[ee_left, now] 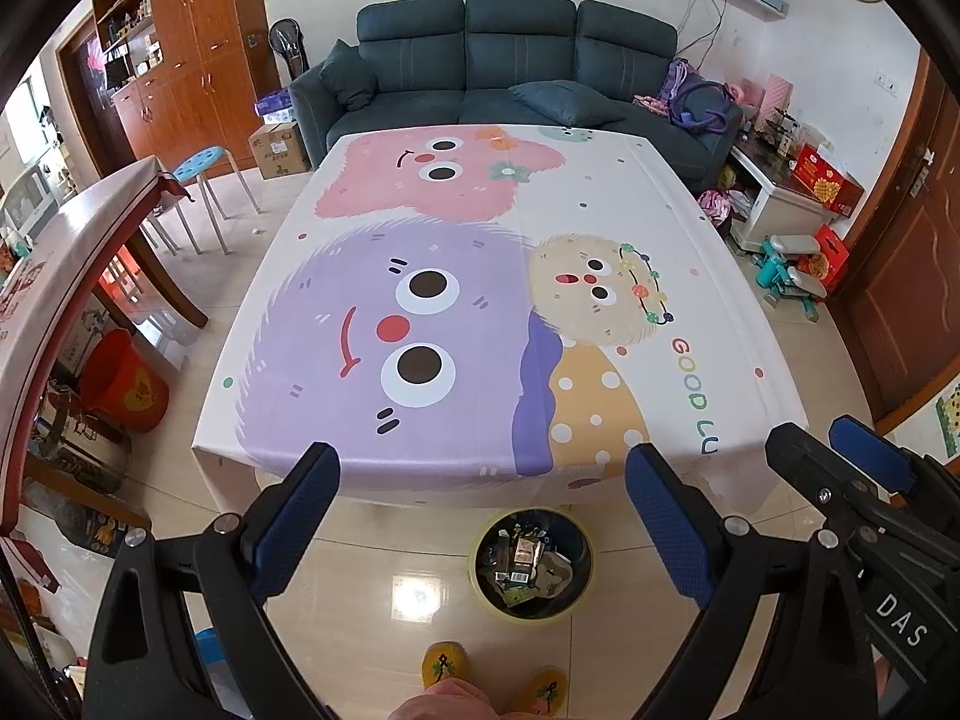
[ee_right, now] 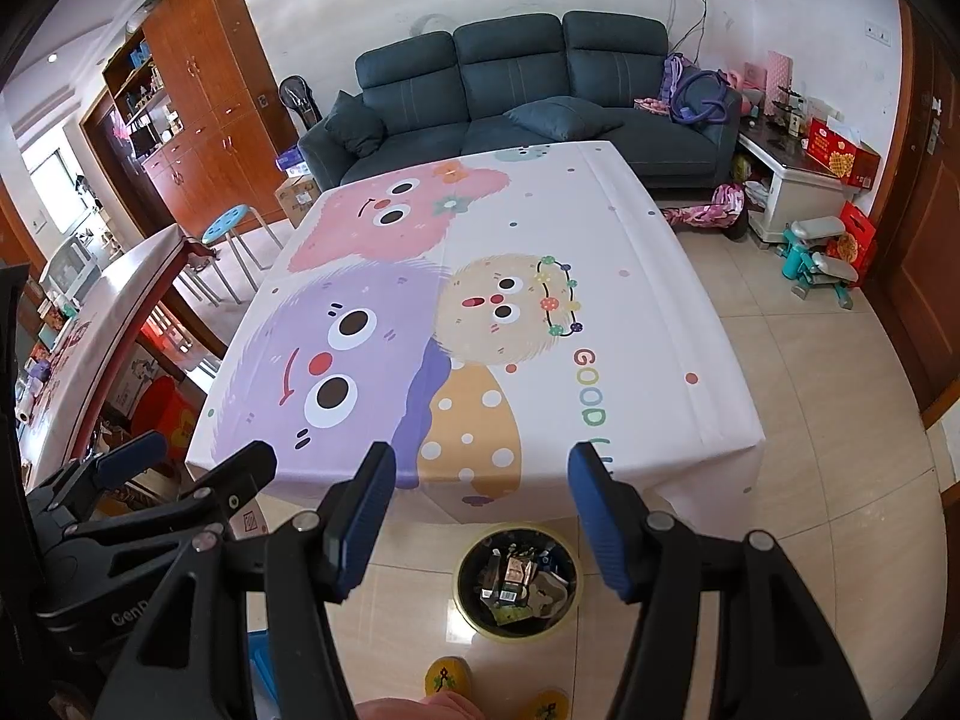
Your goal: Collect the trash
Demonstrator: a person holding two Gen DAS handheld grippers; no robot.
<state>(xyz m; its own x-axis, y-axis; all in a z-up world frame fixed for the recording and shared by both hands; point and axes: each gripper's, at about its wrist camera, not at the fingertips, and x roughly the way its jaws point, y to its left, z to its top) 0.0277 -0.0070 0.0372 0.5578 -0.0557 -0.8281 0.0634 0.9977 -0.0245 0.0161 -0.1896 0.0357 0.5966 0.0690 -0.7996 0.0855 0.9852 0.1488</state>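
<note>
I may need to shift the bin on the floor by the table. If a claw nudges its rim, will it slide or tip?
The trash bin looks low and wide, so it should sooner slide than tip. The glossy floor tiles probably offer little grip, so it may skate. It holds only wrappers and scraps, so it is likely light. Push gently.

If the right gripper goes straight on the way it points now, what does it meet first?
Probably the near edge of the tablecloth over the table; the open right gripper holds nothing, and the trash bin sits lower. Depth is unclear.
</note>
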